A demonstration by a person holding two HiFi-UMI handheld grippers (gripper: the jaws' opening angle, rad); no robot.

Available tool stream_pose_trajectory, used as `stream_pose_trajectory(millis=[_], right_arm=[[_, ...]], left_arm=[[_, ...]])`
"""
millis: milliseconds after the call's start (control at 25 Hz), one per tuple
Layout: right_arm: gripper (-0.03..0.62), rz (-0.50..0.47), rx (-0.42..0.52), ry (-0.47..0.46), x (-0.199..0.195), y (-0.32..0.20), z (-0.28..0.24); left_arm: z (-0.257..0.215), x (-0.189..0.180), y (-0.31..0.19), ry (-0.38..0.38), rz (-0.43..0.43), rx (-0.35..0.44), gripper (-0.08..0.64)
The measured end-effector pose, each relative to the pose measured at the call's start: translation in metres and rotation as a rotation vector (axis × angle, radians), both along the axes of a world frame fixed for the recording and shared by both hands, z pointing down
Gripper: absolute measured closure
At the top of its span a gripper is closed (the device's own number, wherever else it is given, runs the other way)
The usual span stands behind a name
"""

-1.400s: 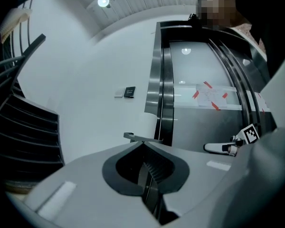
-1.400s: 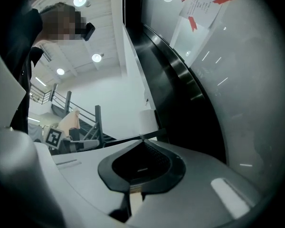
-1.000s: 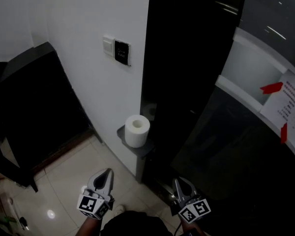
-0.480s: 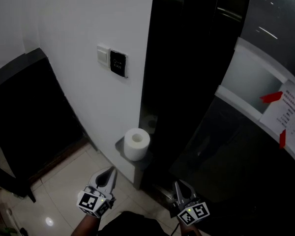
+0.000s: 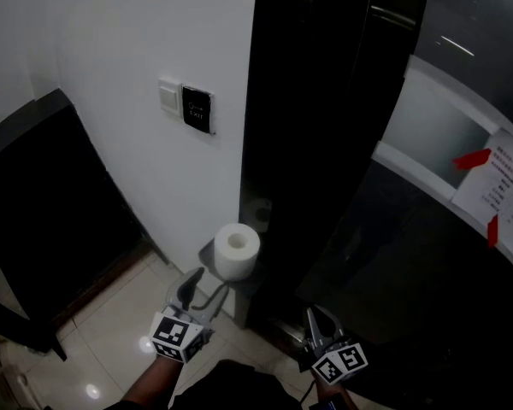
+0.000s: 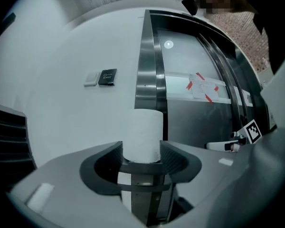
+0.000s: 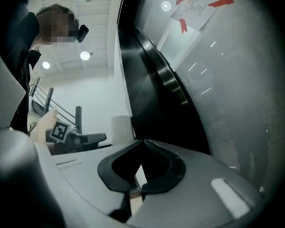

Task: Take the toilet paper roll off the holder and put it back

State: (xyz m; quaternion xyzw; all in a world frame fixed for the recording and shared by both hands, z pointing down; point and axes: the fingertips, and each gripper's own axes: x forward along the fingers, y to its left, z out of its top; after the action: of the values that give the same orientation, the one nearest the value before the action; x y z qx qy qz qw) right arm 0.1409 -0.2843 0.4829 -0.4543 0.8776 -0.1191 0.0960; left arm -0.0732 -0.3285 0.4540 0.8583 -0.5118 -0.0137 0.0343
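The left hand-held gripper (image 5: 205,289) is held level and aimed at the toilet paper roll (image 5: 237,250). Its jaws have just been opening and now stand apart. Nothing is between them: the roll is framed in the gap in the left gripper view, but the fingertips are seen in the head view to stop short of it, near and not touching.

The roll stands upright, core upward, on the holder (image 5: 209,253), a small dark ledge fixed low on the white wall (image 5: 137,143) where it meets the dark panel (image 5: 316,143). Most of the ledge is covered by the roll, with a bare strip left at its left edge.

The right hand-held gripper (image 5: 315,321) is held low before the dark panel, well to the right of the holder, with jaws together and nothing in them.

The step in hand is judged to be the approach for the first pick-up; the roll has not been taken off. A wider opening is likely to be needed before the left jaws can be advanced around the roll and closed gently, as the soft paper may crush.
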Motion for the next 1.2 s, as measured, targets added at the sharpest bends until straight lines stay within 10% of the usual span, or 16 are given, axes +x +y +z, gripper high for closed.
stream_pose_trajectory(millis=[80,440,1200], right_arm=[[0.579,0.012,-0.004,-0.006,0.002,0.0,0.002],[0.578,0.065,-0.006,-0.023,0.018,-0.001,0.004],[0.578,0.126,-0.015,-0.031,0.04,-0.003,0.004]], left_arm=[[-0.001,0.007,-0.011,-0.014,0.01,-0.015,0.234],[-0.019,0.03,-0.046,-0.042,0.037,0.013,0.091],[-0.016,0.05,-0.076,-0.114,0.015,0.012,0.078]])
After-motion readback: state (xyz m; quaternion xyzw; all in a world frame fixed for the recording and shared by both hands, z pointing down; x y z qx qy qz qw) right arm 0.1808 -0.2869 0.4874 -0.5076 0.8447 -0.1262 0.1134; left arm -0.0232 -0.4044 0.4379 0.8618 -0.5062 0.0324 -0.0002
